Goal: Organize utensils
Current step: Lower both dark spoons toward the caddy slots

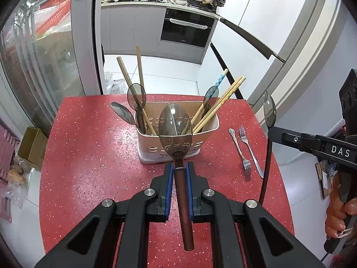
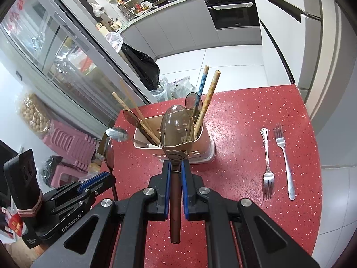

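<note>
Near the far edge of the red speckled table (image 1: 89,156), the beige utensil caddy (image 1: 178,149) stands upright, already bristling with bamboo chopsticks (image 1: 219,105), a steel spoon (image 1: 122,112) and two smoky plastic spoons. The left gripper (image 1: 179,176) is closed on the brown handle of another translucent spoon (image 1: 175,129), bowl uppermost and handle end hanging down behind the pads. The right gripper (image 2: 176,174) is likewise clamped on the handle of a matching spoon (image 2: 177,131), bowl up, just short of the caddy. Both are carried above the table, apart from one another.

Two steel forks (image 2: 276,163) lie side by side near the right edge, untouched.

The step in hand looks like dropping these spoons into the caddy. Handle-down entry would suit, since the stored spoons stand that way; each gripper should probably tip so the handle end leads. Aim for the open middle, between the leaning chopstick clusters, so nothing gets knocked. Go one spoon at a time, releasing only once the handle is well inside the rim.
</note>
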`<action>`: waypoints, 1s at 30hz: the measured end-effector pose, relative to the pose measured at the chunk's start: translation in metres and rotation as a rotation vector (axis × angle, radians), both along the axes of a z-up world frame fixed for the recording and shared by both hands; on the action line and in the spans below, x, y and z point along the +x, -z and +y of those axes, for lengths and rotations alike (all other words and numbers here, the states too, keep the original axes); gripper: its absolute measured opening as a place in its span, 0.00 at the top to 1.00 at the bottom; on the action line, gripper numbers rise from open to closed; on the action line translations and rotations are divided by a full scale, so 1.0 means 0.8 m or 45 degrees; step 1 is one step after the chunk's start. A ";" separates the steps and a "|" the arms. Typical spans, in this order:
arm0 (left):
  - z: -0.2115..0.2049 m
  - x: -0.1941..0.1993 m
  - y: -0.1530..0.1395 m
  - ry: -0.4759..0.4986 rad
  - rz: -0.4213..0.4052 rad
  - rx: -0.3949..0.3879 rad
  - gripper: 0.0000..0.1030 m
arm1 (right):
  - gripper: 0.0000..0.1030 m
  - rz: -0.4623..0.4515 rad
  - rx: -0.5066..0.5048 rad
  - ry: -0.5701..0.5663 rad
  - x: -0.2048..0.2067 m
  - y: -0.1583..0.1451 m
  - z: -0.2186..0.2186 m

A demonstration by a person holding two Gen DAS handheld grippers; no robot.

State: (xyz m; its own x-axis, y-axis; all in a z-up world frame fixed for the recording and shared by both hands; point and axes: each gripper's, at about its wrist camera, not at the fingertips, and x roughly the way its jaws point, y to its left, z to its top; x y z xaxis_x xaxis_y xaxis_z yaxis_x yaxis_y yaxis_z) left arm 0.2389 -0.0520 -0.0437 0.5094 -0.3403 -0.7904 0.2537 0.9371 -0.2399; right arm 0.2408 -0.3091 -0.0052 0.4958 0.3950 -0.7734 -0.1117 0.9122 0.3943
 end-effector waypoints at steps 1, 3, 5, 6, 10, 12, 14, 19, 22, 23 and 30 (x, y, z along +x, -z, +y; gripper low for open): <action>0.001 0.001 0.000 -0.001 0.002 0.000 0.68 | 0.91 0.003 0.005 0.002 0.001 0.001 -0.001; 0.002 0.003 0.002 -0.005 0.006 -0.004 0.68 | 0.91 0.009 0.013 0.007 0.001 0.005 -0.003; 0.001 0.003 0.004 -0.009 0.008 -0.003 0.68 | 0.91 0.015 0.021 0.012 0.000 0.010 -0.006; 0.001 0.003 0.005 -0.008 0.008 0.000 0.68 | 0.91 0.018 0.026 0.015 -0.001 0.013 -0.007; -0.003 0.002 0.014 0.002 0.026 0.005 0.68 | 0.91 0.047 0.049 0.029 -0.008 0.029 -0.010; -0.004 0.001 0.019 0.007 0.038 0.007 0.68 | 0.91 0.065 0.056 0.035 -0.012 0.039 -0.012; -0.007 0.001 0.022 0.012 0.043 0.013 0.68 | 0.91 0.081 0.073 0.048 -0.017 0.048 -0.016; -0.007 0.006 0.023 0.014 0.039 0.012 0.68 | 0.91 0.085 0.096 0.067 -0.021 0.057 -0.024; -0.005 0.017 0.019 0.002 0.021 0.004 0.68 | 0.91 0.072 0.102 0.075 -0.015 0.054 -0.026; -0.005 0.021 0.016 -0.003 0.010 0.002 0.68 | 0.91 0.063 0.099 0.075 -0.011 0.051 -0.026; -0.003 0.052 0.006 -0.036 -0.032 -0.001 0.68 | 0.91 0.004 0.088 0.055 0.019 0.035 -0.021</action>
State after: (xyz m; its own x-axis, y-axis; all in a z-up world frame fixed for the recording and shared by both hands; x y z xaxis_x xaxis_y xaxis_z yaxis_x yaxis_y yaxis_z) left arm 0.2804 -0.0542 -0.0485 0.5388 -0.3260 -0.7768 0.2330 0.9438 -0.2345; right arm 0.2563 -0.3259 -0.0329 0.5114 0.4255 -0.7466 -0.0712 0.8868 0.4566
